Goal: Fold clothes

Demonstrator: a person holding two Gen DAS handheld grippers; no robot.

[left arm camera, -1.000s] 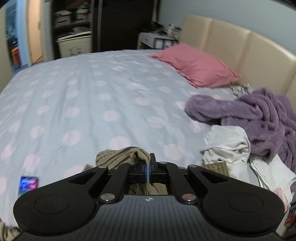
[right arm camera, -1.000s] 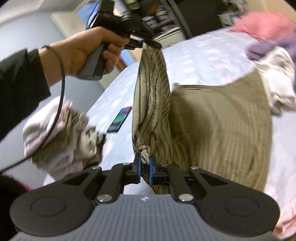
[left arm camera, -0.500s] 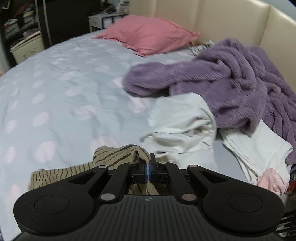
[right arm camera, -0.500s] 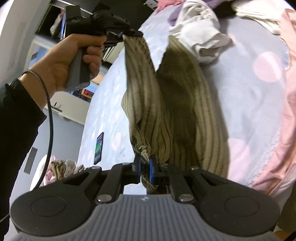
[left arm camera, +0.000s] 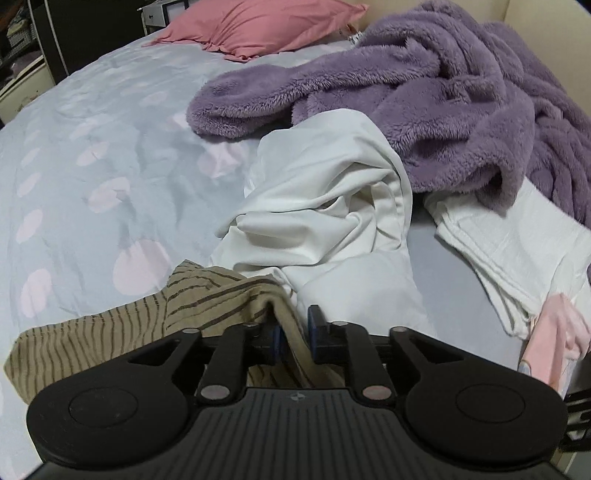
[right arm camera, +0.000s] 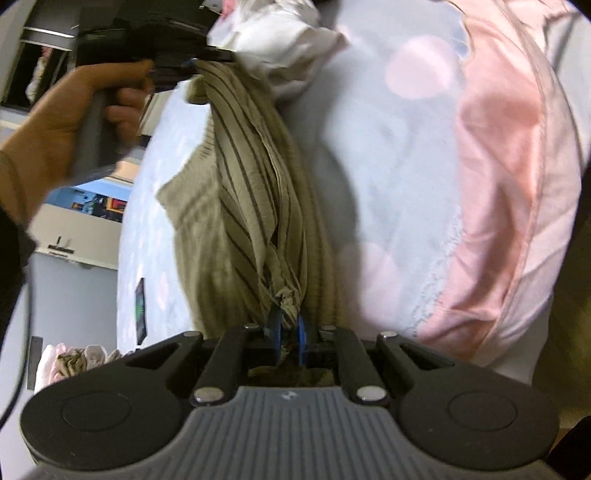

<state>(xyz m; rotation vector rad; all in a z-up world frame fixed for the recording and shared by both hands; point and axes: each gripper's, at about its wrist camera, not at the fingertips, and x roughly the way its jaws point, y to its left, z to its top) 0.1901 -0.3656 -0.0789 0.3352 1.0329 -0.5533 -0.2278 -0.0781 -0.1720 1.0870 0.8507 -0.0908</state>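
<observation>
An olive-tan striped garment [left arm camera: 110,328] lies on the bed, stretched between my two grippers. My left gripper [left arm camera: 293,332] has its jaws parted with a fold of the garment still lying between them. In the right wrist view the garment [right arm camera: 255,206] runs from the left gripper [right arm camera: 199,62] at the top down to my right gripper [right arm camera: 286,326], which is shut on a bunched corner of it.
A white crumpled cloth [left arm camera: 325,199], a purple fleece blanket [left arm camera: 443,92], a folded white cloth [left arm camera: 517,243] and a pink garment [left arm camera: 557,332] lie just ahead on the dotted sheet [left arm camera: 92,147]. A pink pillow [left arm camera: 258,26] is at the back. A phone [right arm camera: 140,310] lies on the bed.
Both grippers have carried the striped garment toward the pile of clothes and lowered it onto the bed. My left gripper's jaws have opened from shut.
</observation>
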